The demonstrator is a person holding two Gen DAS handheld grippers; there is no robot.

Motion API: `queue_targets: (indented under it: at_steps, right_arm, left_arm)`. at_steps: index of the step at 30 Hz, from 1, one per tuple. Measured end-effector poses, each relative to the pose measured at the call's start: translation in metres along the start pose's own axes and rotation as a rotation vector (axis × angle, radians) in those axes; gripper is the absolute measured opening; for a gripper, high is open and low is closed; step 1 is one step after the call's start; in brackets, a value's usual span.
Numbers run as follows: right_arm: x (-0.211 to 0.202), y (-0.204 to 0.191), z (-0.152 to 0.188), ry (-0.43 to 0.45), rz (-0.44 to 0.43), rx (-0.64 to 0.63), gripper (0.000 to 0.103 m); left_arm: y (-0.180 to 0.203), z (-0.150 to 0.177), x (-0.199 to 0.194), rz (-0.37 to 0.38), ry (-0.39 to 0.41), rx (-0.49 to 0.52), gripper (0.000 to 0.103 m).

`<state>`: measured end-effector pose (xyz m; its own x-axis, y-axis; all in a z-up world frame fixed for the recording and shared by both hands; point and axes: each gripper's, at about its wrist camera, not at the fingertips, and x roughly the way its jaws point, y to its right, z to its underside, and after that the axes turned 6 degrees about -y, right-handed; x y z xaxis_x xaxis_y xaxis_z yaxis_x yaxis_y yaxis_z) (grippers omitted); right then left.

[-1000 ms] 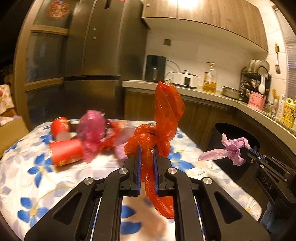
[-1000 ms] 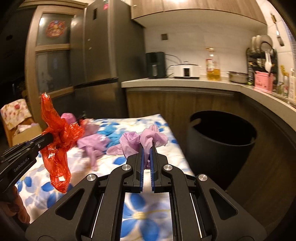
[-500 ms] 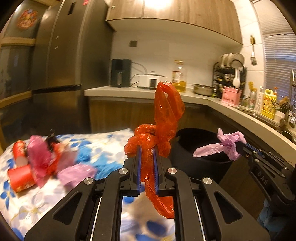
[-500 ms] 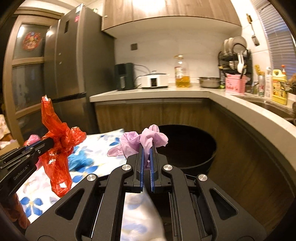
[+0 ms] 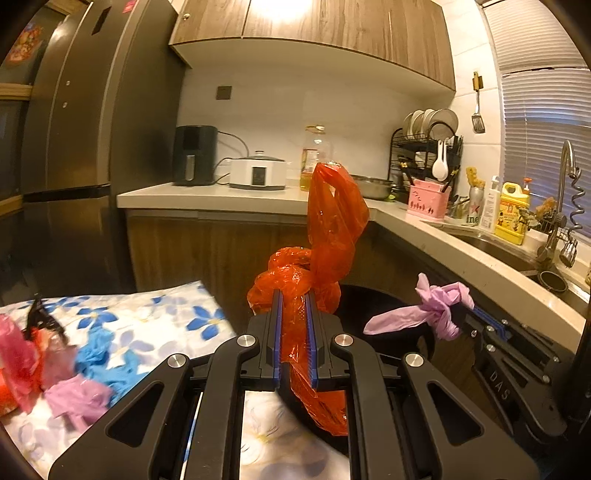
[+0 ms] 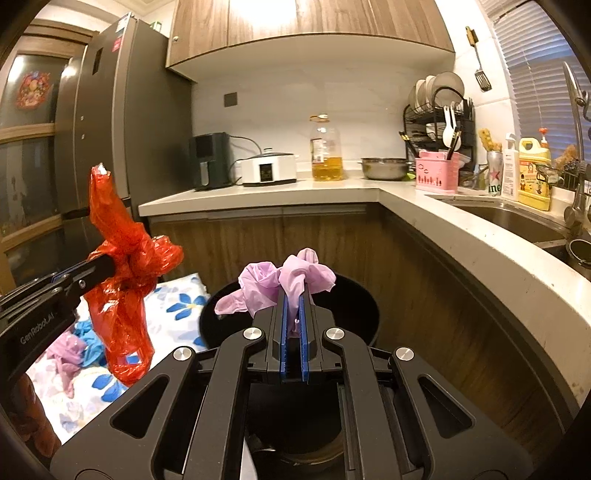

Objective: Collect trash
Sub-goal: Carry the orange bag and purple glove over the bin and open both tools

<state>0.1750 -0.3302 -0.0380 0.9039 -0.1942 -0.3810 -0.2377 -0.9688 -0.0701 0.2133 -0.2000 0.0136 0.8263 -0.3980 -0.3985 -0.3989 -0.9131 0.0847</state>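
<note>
Both hand-held grippers, left [image 5: 294,310] clenching red bag [image 5: 325,251], right [image 6: 293,306] clenching purple glove [image 6: 284,282], have swung from tabletop [image 5: 155,314] toward black bin [image 6: 354,306] at 12 o'clock, probably over it; release next.

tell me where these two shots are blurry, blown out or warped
Left wrist view: trash on the floral tablecloth is motion-smeared, the under-cabinet light is blown out, the cabinets bow. Right wrist view: sharper, same glare above, counter edge curves from fisheye.

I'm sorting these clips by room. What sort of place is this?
A home kitchen, most likely: a fridge, a dish rack on the counter and a sink with a tap.
</note>
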Motion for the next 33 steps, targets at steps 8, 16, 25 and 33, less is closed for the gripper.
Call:
queue_targets:
  at_steps: [8,16,25,33]
  right_arm:
    - [0.016,0.014,-0.010,0.006,0.015,0.007,0.006]
    - [0.036,0.021,-0.011,-0.006,0.002,0.005,0.006]
    - [0.053,0.025,-0.010,-0.037,-0.003,0.013,0.007]
    - [0.063,0.028,-0.007,-0.067,0.011,0.018,0.016]
  left_arm:
    - [0.013,-0.009,0.033,0.051,-0.011,0.005,0.011]
    - [0.020,-0.008,0.059,0.078,-0.035,0.003,0.011]
    - [0.020,-0.002,0.080,0.086,-0.061,0.018,0.015]
    - [0.014,0.002,0.082,0.073,-0.064,0.011,0.055]
